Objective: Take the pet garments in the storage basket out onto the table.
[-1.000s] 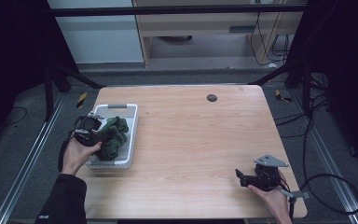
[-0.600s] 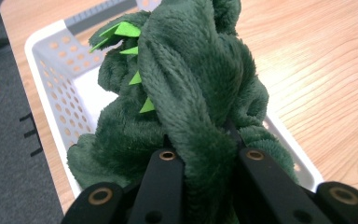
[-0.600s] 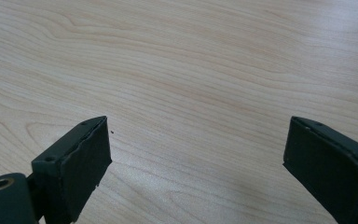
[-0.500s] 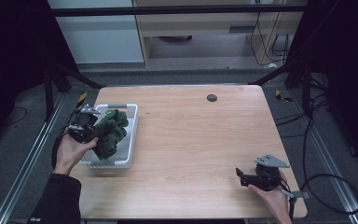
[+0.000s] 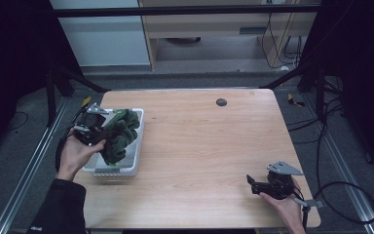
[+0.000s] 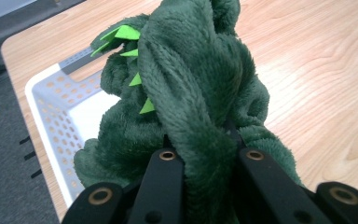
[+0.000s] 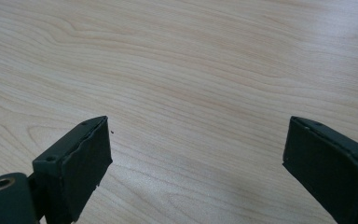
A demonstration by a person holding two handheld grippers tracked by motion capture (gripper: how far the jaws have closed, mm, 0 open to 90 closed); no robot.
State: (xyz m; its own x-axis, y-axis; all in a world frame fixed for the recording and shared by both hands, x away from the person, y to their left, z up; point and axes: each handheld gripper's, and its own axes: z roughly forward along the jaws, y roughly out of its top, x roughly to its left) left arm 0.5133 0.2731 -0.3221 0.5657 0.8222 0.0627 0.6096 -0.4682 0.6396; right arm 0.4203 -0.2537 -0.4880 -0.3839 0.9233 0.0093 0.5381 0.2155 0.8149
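Note:
A dark green plush toy [image 5: 120, 132] with bright green spikes [image 6: 127, 35] hangs above the white perforated basket [image 5: 137, 155] at the table's left side. My left gripper [image 5: 97, 127] is shut on a fold of the plush toy [image 6: 191, 112], its two black jaws pinching the fabric between them. Part of the toy still droops into the basket [image 6: 51, 107]. My right gripper [image 5: 254, 185] rests low over the bare wood near the table's front right corner, its jaws wide open with nothing between them [image 7: 196, 158].
A wooden table [image 5: 209, 146] has a small dark round hole [image 5: 221, 102] near its far edge. Dark floor, metal rails and cables surround the table. A cable [image 5: 350, 195] trails from the right gripper off the table's right side.
My left gripper has lifted the plush toy up out of the basket and shifted slightly toward the far left. The right gripper has stayed put.

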